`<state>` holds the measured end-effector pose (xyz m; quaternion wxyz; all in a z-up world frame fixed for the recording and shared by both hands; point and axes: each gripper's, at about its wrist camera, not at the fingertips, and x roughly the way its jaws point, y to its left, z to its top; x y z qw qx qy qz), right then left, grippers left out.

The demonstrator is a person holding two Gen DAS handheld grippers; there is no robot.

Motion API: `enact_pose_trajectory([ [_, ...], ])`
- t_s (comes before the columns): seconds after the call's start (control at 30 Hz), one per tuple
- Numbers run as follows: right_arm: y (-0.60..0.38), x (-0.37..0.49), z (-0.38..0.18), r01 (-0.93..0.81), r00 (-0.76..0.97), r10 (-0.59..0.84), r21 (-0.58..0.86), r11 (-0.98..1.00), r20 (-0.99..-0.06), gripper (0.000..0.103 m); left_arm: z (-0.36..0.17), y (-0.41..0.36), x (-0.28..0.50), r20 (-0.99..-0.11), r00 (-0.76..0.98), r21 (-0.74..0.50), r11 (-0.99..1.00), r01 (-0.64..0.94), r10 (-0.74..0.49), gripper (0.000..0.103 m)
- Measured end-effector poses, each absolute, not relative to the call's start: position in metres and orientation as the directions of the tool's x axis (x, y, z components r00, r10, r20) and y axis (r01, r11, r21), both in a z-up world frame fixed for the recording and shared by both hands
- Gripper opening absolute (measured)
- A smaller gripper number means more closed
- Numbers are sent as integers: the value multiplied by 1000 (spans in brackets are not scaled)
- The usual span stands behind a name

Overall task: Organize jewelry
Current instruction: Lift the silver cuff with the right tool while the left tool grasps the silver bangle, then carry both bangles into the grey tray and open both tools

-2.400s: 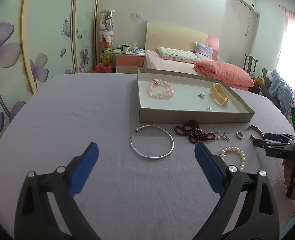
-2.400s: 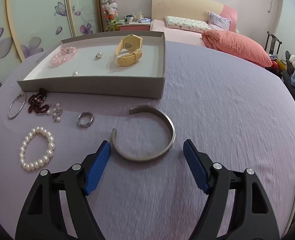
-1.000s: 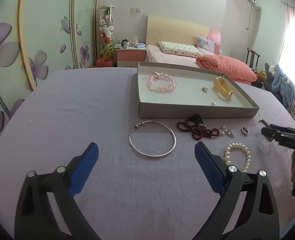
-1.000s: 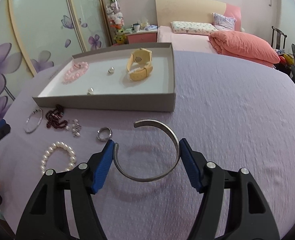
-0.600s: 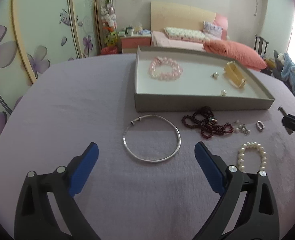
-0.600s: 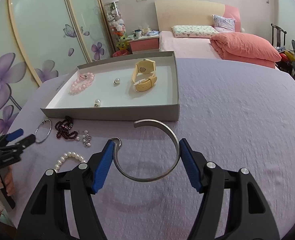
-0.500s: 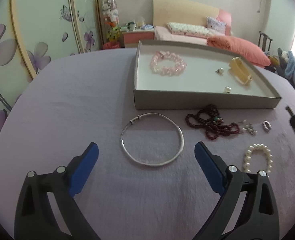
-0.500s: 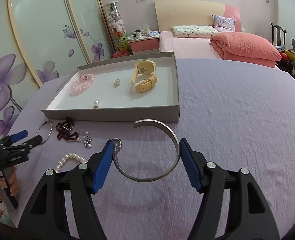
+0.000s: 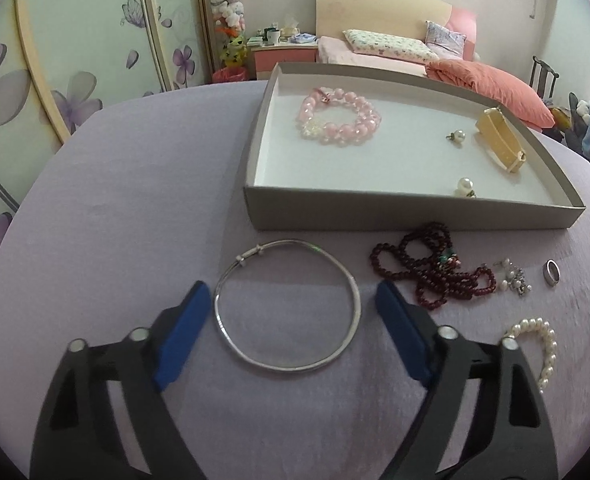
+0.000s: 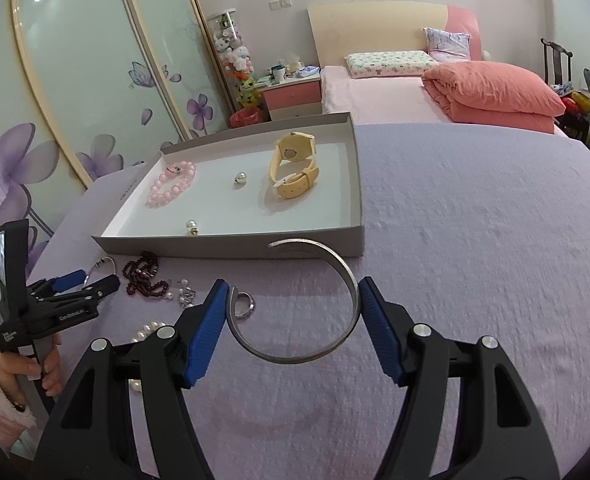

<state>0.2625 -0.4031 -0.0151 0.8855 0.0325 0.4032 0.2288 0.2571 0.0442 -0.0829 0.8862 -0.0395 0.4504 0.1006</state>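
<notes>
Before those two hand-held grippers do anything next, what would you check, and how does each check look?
1. Right hand-held gripper clamped on cuff: ok, both pads touch it.
2. Cuff lifted off cloth: cannot tell.
3. Bangle between left hand-held gripper pads: ok.
4. Left pads pressing bangle: not ok, jaws closing, gaps both sides.
5. Free floor in tray: ok, bare space between pink bracelet and watch.
6. Red beads outside left grip: ok, beside right pad.
</notes>
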Motion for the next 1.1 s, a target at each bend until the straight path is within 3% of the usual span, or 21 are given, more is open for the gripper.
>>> enact_pose_trajectory([
  [0.07,-401,262,-14,-383,570,434,242,891,-697,66,-82,43,256,-804,579,20,978,-209,140,72],
  [0.5,-391,254,-6,-409,574,458,247,878,-678,66,-75,49,236,-787,603,17,981,-194,133,72],
  [1.1,-374,231,25,-418,682,455,205,885,-573,66,7,31,195,-563,824,-45,993,-113,68,72],
])
